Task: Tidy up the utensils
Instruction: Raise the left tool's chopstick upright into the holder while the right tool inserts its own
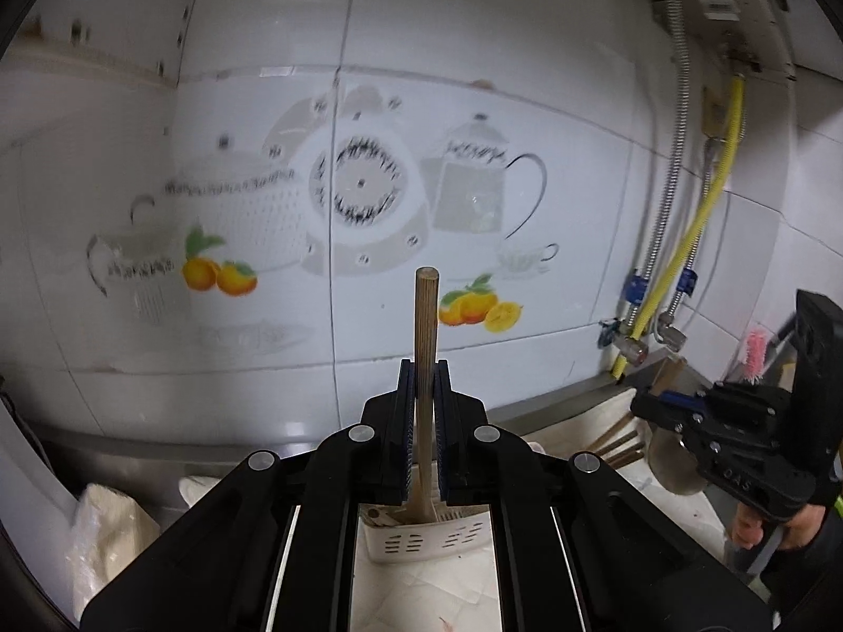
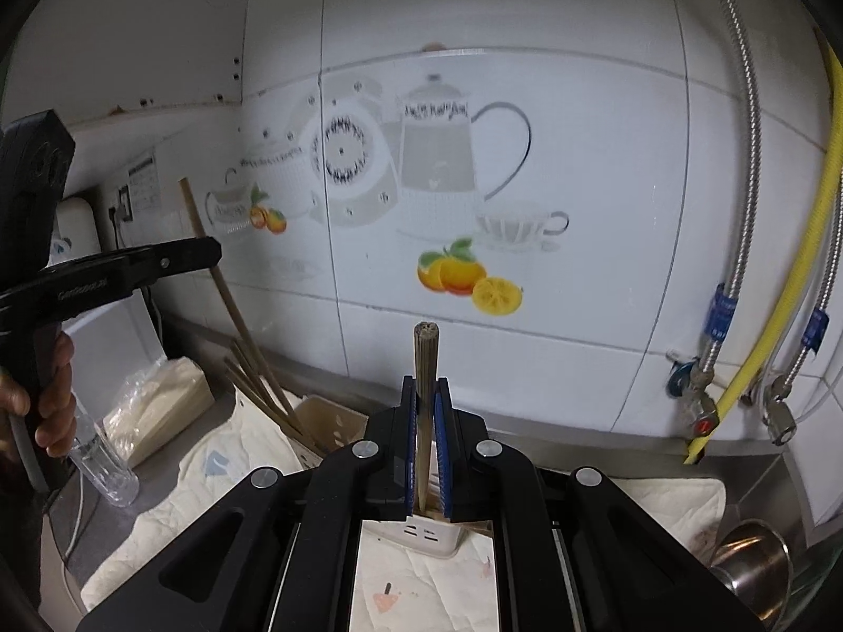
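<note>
Both wrist views toward (slightly blurred) tiled wall (image 1: pixel 474 52)

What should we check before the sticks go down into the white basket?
1. Left gripper shut on its wooden stick: ok.
2. Right gripper shut on its wooden stick: ok.
3. Both sticks upright: ok.
4. White basket below the left stick: ok.
5. White basket below the right stick: ok.
6. Room left inside the basket: cannot tell, the grippers hide it.
</note>
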### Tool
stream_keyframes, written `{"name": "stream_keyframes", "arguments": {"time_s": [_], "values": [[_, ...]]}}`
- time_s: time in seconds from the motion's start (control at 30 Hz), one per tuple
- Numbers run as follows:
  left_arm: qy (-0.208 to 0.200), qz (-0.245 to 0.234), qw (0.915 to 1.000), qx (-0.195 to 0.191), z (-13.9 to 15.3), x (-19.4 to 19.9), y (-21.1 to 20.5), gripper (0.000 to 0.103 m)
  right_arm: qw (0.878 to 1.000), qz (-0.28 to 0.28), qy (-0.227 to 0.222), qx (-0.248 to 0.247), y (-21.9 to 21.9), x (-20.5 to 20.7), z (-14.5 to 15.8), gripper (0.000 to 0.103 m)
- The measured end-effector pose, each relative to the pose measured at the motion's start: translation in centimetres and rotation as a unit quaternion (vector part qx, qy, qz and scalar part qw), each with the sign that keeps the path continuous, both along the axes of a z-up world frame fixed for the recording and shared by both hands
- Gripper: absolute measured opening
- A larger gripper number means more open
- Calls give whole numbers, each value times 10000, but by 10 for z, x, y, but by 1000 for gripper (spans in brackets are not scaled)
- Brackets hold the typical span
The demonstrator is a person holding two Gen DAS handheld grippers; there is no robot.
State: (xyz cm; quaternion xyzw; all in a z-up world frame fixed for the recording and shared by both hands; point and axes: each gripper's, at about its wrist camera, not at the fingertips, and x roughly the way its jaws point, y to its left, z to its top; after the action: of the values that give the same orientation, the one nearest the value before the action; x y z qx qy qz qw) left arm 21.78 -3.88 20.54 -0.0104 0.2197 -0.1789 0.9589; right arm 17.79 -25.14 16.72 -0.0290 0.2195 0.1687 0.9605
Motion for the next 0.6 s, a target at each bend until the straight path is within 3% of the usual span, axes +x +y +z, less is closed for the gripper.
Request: {"name": "stream_keyframes", "arguments": {"time_s": [0.23,0.6], "values": [[257,89,9996,-59,-24,15,4,6,9998,14,176,-85,4,9,-17,6],[696,32,9974,160,-61,31,-7,6,9989,32,406,-215,10,18,-42,6]]}}
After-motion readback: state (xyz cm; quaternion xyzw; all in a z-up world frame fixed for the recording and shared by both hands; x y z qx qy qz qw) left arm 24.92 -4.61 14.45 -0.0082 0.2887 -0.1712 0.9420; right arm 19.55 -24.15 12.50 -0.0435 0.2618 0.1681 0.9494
